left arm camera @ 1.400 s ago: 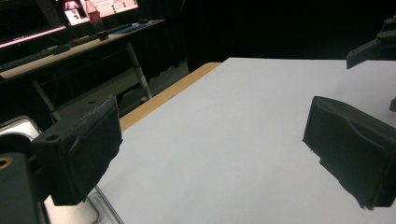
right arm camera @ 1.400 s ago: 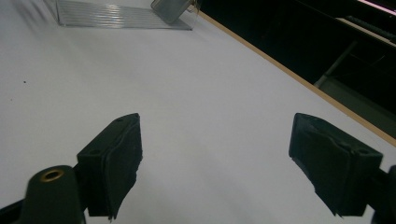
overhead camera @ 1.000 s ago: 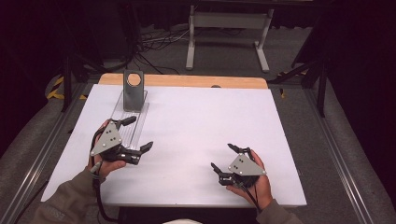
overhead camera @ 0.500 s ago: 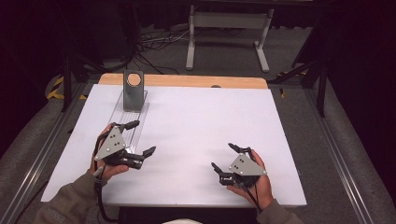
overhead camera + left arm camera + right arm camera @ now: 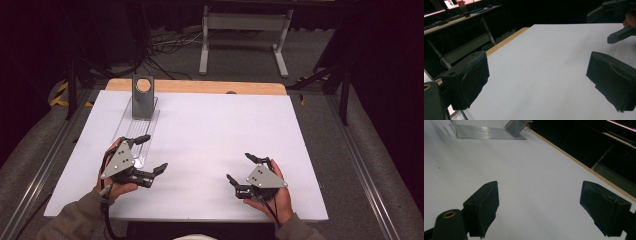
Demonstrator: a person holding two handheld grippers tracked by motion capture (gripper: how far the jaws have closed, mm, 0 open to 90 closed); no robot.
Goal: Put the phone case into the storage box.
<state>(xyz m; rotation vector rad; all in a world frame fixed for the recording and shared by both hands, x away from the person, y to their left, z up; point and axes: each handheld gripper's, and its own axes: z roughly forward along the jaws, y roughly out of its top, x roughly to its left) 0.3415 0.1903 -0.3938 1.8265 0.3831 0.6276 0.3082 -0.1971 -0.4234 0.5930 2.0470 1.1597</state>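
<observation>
Down at seven o'clock on the white table (image 5: 210, 135), the left tool (image 5: 151, 153) sits in the person's left hand (image 5: 116, 186), jaws spread wide, nothing between them. One jaw lies over the near end of a clear ribbed tray (image 5: 141, 131); whether it touches the plastic, I cannot tell from above. At the tray's far end, toward eleven o'clock, stands a grey metal plate with a round hole (image 5: 143, 96), upright, its base cut off from sight by the tray wall.

Over at five o'clock, the right tool (image 5: 241, 168) rests in the right hand (image 5: 274, 199), jaws also well apart and empty, bare white sheet under them.

From the left gripper view, both black pads frame bare table, and the right tool (image 5: 621, 35) pokes in at two o'clock, half cropped by the edge, a fingertip beside it. From the right gripper view, the clear ribbed tray (image 5: 489, 132) shows at twelve o'clock, and the grey metal plate with a round hole (image 5: 516, 127) is sliced off by the top edge, its hole out of sight. A wooden strip (image 5: 200, 87) runs along the table's far edge; beyond it, dark floor, cables and a white frame (image 5: 245, 35), hard to make out.
</observation>
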